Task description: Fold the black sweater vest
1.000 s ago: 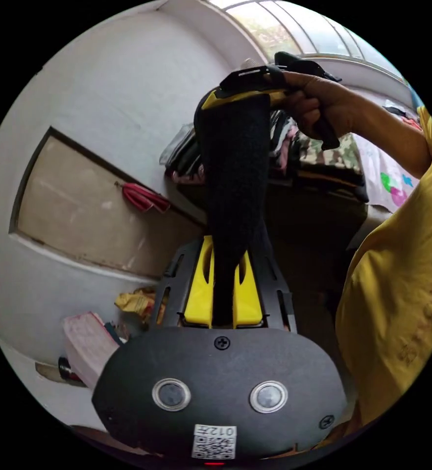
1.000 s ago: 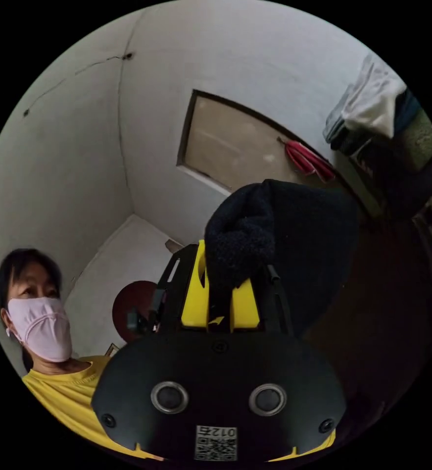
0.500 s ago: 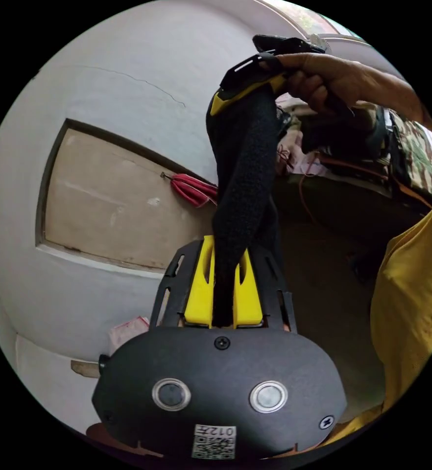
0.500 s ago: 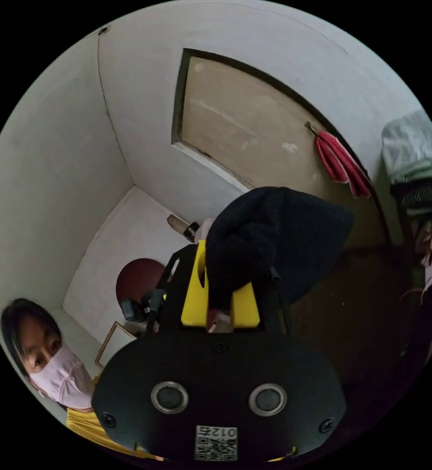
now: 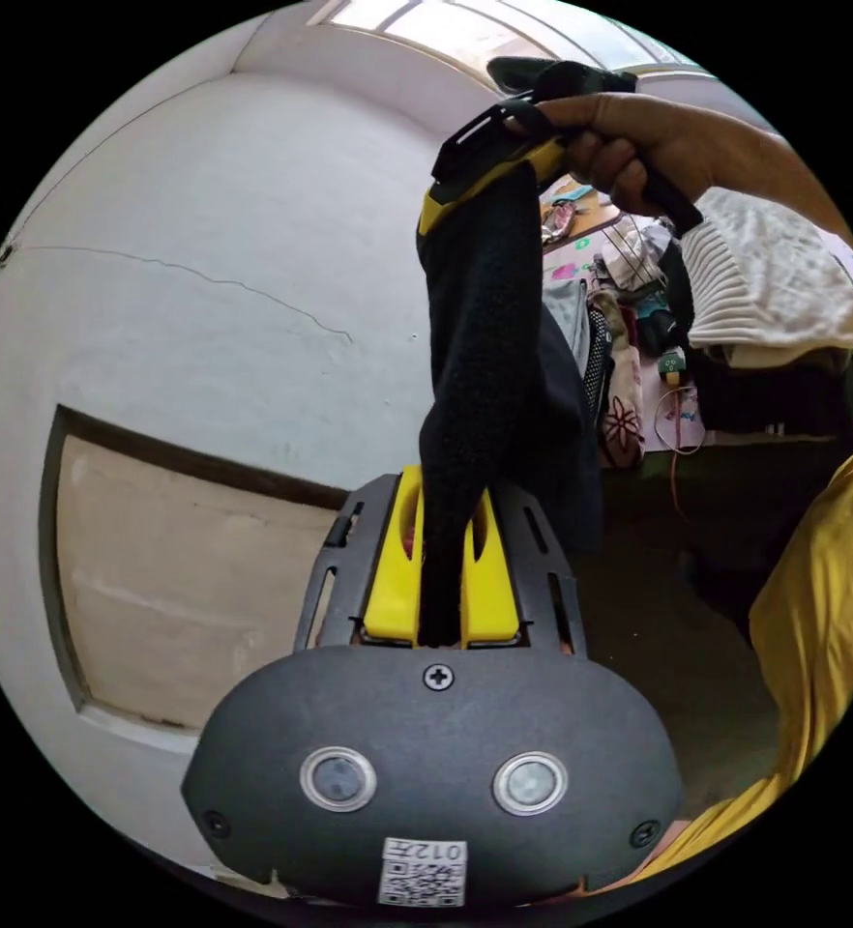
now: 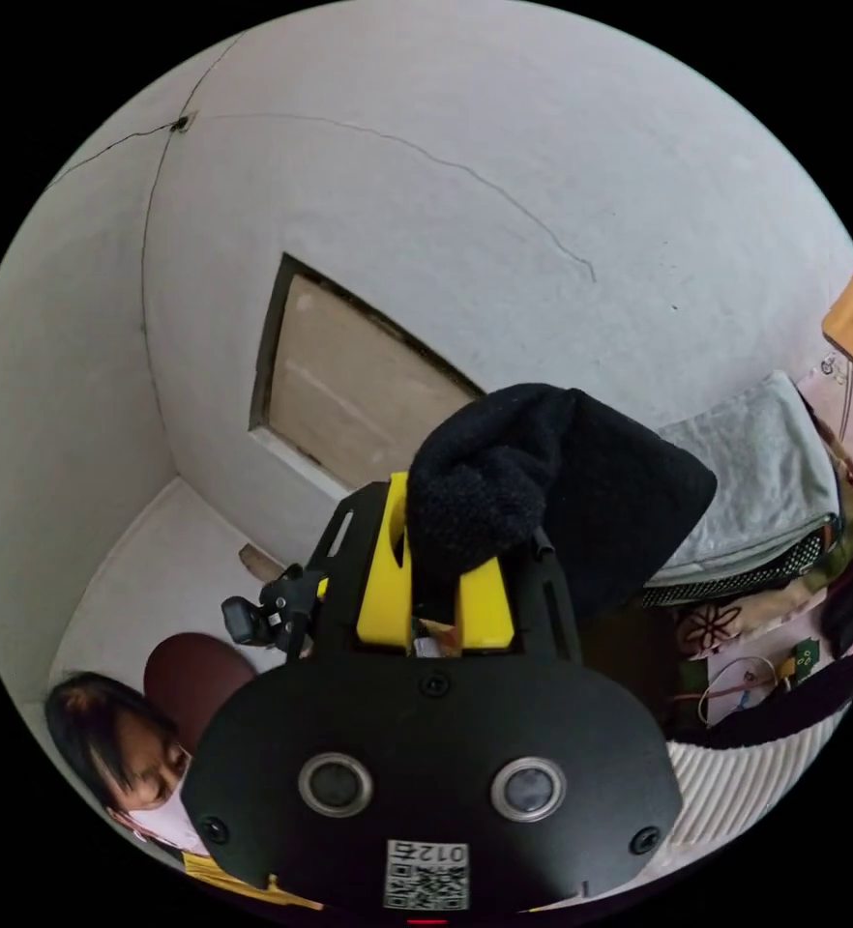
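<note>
- On the left of the left gripper view stood a pale plastered wall (image 5: pixel 204 242) with a thin crack and a recessed beige panel (image 5: pixel 185 590) framed in dark trim.
- At the middle, the left gripper (image 5: pixel 441 570) had its yellow jaws closed tight on a bunched edge of the black fuzzy knit sweater vest (image 5: pixel 480 367); both jaws pressed the cloth, with no gap showing.
- From those jaws the vest ran as a taut band straight away from the camera to the right gripper (image 5: pixel 489 179), held in the person's hand (image 5: pixel 630 145); its yellow jaws were closed on the vest's far end.
- So the vest hung in the air, stretched between the two grippers, its long axis lying along the line joining them; neither was nearer, each held one end.
- To the right lay heaps of mixed clothes (image 5: pixel 630 387), a white ribbed cloth (image 5: pixel 775 290) and the person's yellow sleeve (image 5: pixel 823 619).
- In the right gripper view, the right gripper (image 6: pixel 436 590) pinched a thick black wad of the vest (image 6: pixel 504 474), which bulged over its jaws and fell away to the right.
- Further right sat a folded grey towel (image 6: pixel 765 493) on a stack.
- My judgement: the held edge was spread level, ready to be lowered flat for folding.
</note>
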Demonstrator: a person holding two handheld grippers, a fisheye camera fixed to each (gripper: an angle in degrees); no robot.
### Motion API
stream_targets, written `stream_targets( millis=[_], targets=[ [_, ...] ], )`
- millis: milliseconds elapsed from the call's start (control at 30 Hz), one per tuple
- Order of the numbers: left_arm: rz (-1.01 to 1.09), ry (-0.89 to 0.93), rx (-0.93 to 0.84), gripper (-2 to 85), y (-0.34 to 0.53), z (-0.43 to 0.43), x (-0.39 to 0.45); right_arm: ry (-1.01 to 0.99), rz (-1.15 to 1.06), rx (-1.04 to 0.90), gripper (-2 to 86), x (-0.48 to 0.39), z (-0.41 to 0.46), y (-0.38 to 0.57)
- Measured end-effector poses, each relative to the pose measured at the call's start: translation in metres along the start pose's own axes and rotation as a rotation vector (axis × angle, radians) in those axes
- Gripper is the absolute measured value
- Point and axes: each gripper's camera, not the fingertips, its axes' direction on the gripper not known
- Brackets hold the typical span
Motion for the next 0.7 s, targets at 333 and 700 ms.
stream_targets(
  millis=[333, 700],
  targets=[
    [0.114, -0.076, 0.125, 0.4, -0.126, 0.112, -0.13, 0.144, 0.004, 0.183, 0.4, 0.023, 0.045, -0.151],
    [0.502, 0.125, 0.02, 1.3, -0.206, 0.24, 0.067, 0.309, 0.536, 0.078, 0.3, 0.201, 0.037, -0.097]
  ],
)
